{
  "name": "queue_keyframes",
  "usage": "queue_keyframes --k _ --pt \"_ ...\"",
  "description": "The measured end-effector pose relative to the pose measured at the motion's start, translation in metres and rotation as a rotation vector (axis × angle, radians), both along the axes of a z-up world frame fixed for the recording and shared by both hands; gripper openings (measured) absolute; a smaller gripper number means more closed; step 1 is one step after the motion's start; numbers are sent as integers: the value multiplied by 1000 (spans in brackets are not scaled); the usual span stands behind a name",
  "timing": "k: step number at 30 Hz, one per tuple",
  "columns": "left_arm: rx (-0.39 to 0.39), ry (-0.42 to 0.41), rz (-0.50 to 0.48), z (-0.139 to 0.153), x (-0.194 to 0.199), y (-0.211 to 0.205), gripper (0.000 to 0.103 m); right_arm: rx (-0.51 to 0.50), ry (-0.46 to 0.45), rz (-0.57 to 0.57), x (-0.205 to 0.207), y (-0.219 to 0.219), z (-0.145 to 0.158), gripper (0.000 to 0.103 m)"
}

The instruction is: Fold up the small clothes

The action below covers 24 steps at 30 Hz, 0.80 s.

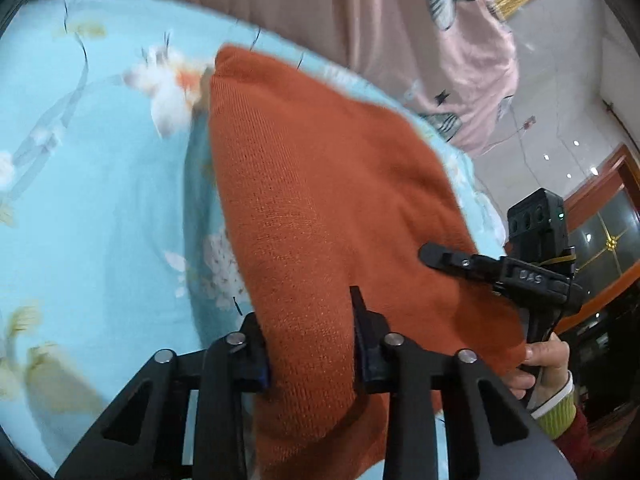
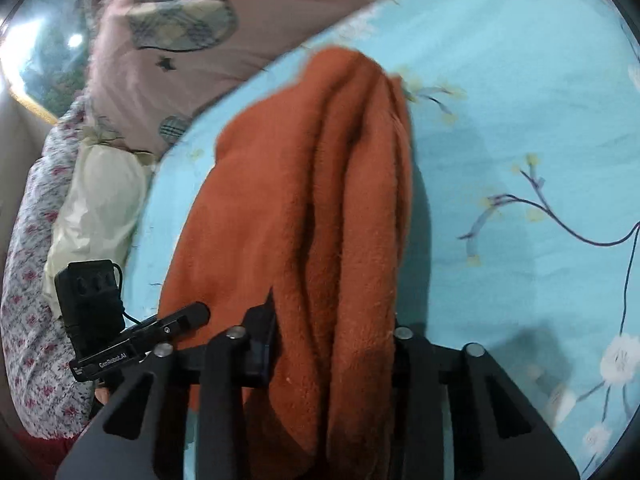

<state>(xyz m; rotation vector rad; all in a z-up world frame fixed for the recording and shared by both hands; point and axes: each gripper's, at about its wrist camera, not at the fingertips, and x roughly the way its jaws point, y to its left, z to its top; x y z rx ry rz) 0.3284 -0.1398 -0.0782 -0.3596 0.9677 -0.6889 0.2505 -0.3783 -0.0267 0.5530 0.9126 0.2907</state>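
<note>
Blue floral sheet (image 1: pixel 100 200) below; orange knit (image 1: pixel 320 184) hangs between left gripper (image 1: pixel 312 344) and right gripper (image 2: pixel 332 344), each pinching an edge.

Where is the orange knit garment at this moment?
The orange knit garment is held up between both grippers over the light blue floral bedsheet, central in both wrist views, with the pink bedding beyond it.

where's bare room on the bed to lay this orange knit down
Bare light-blue floral bedsheet lies left of the rust-orange knitted garment in the left wrist view, and right of it in the right wrist view. Crowded toward the pink patterned quilt and cream pillow.
</note>
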Motion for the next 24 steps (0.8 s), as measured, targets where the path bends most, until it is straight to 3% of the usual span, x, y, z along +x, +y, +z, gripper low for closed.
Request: queue_keyframes --k 3,6,14,19,24 --pt "-5 -72 29 28 -27 29 28 9 -35 60 -5 34 8 32" --pt "-7 -93 76 42 -53 71 28 26 -62 139 -6 80 7 32" --pt "42 -105 195 39 -114 165 28 44 -47 279 -8 171 -16 32" --pt "54 -87 230 21 -134 193 28 56 -16 262 -14 182 -35 32" --pt "83 -80 239 2 -137 194 29 69 25 222 -15 176 -52 32"
